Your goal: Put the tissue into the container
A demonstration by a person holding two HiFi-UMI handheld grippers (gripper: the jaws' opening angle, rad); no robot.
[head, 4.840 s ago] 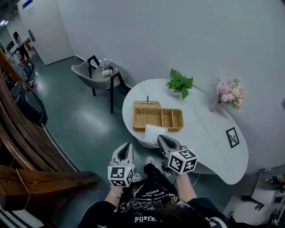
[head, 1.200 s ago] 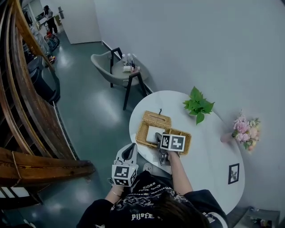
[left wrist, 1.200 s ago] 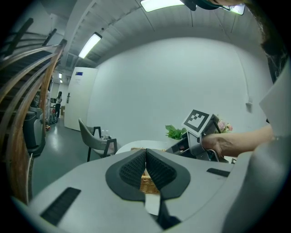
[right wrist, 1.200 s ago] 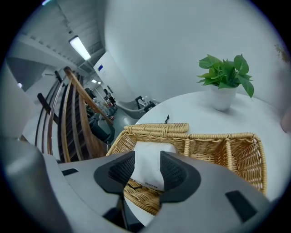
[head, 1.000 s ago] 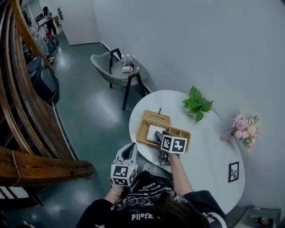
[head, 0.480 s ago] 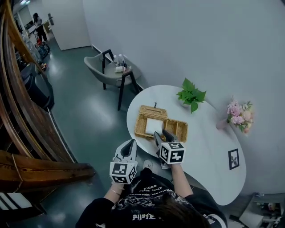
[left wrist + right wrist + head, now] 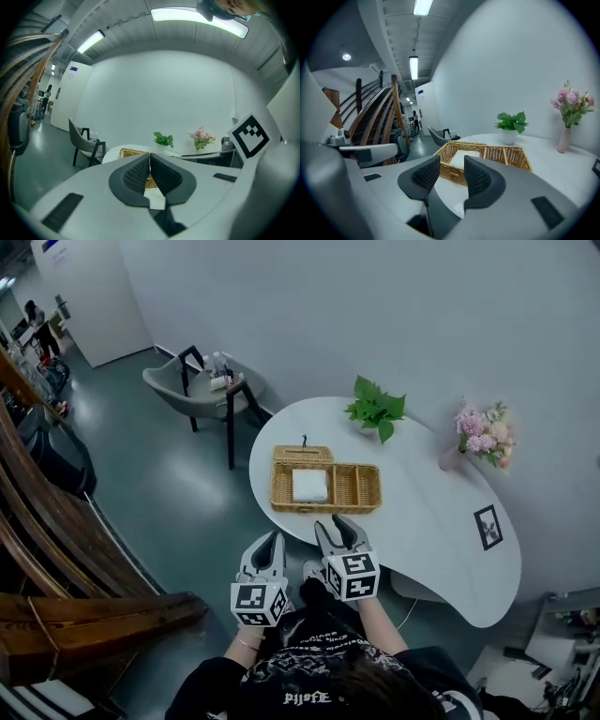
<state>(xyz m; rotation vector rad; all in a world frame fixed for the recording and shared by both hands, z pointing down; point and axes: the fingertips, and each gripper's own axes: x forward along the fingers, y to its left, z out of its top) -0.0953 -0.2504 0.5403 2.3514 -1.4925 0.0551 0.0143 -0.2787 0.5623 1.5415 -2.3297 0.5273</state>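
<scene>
Tissue [image 7: 309, 486] lies in the basket's [image 7: 326, 506] left compartment on the table [image 7: 427, 521]. Right gripper [image 7: 331, 524] is empty, its jaws spread but just closing slightly. Left gripper's [image 7: 272, 540] jaws are pressed together.

Wicker basket [image 7: 326, 509]: rough woven cane | tissue [image 7: 309, 486]: soft matt white paper | table [image 7: 441, 521]: smooth glossy white

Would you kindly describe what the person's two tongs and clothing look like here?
Both the left tongs and right tongs have smooth light-grey shells tapering to two jaws lined with dark ribbed pads. Each carries a white cube printed with black square markers. No cables show. The person wears a black top with white print.
</scene>
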